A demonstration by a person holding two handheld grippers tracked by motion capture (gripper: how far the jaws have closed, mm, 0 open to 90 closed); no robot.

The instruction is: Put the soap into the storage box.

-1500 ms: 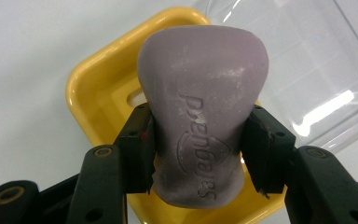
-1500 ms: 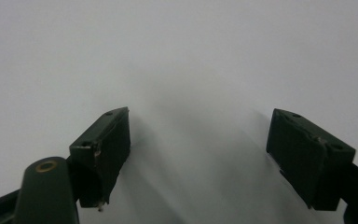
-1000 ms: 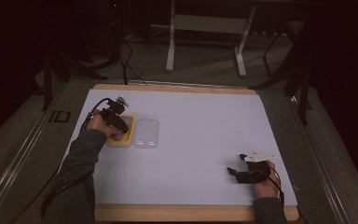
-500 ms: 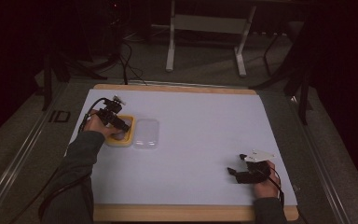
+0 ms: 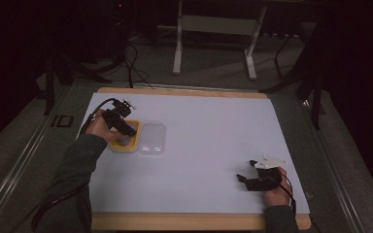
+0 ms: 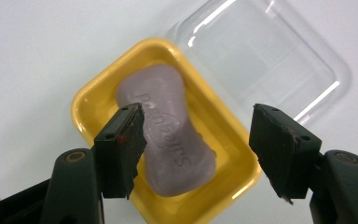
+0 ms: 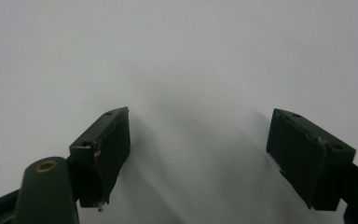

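A lilac bar of soap (image 6: 168, 126) lies in a yellow dish (image 6: 88, 100) on the white table. My left gripper (image 6: 196, 112) hangs just above it, open, and the pads touch nothing. Its jaws have just been opening, then closing a touch, with the soap below them rather than gripped. From the high view the left gripper (image 5: 128, 132) hovers over the yellow dish (image 5: 126, 149) at the table's left. The right gripper (image 5: 240, 178) rests near the front right edge; in its own view the right gripper (image 7: 198, 126) stands open over bare white surface.
A clear plastic lid (image 6: 270, 60) lies flat against the dish's right side, and this lid (image 5: 153, 138) shows in the high view too. The white mat (image 5: 213, 116) has a wooden border. Cables and metal stand legs lie on the floor beyond the table.
My left gripper has lifted a little off the dish. The right hand and gripper have stayed where they were.
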